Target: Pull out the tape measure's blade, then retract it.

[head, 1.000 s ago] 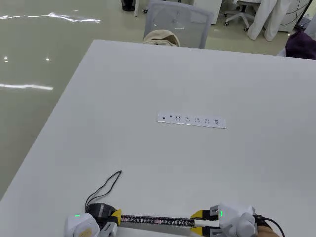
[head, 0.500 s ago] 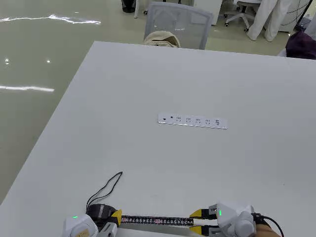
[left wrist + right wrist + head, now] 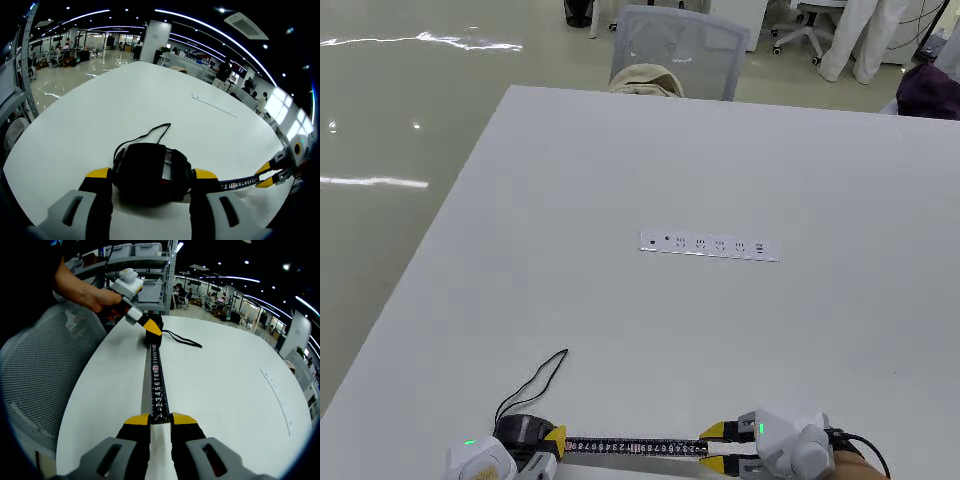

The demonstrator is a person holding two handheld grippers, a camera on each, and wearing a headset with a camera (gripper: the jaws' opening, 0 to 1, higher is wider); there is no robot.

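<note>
A white table (image 3: pixel 620 170) stretches away from the viewer. At its near edge, the left gripper (image 3: pixel 151 175) has its jaws clamped on the sides of the tape measure's black case (image 3: pixel 150 162). A hand (image 3: pixel 94 297) holds this gripper. A thin black strap (image 3: pixel 533 380) loops from the case across the table. The blade (image 3: pixel 632 446) is pulled out, numbers facing up, and runs straight from the case to the right gripper (image 3: pixel 161 420). That gripper's yellow-tipped jaws are pressed together on the blade's end. Farther up the table lies a white power strip (image 3: pixel 710 244), well apart from the case. A grey chair (image 3: pixel 680 45) stands at the far edge.
</note>
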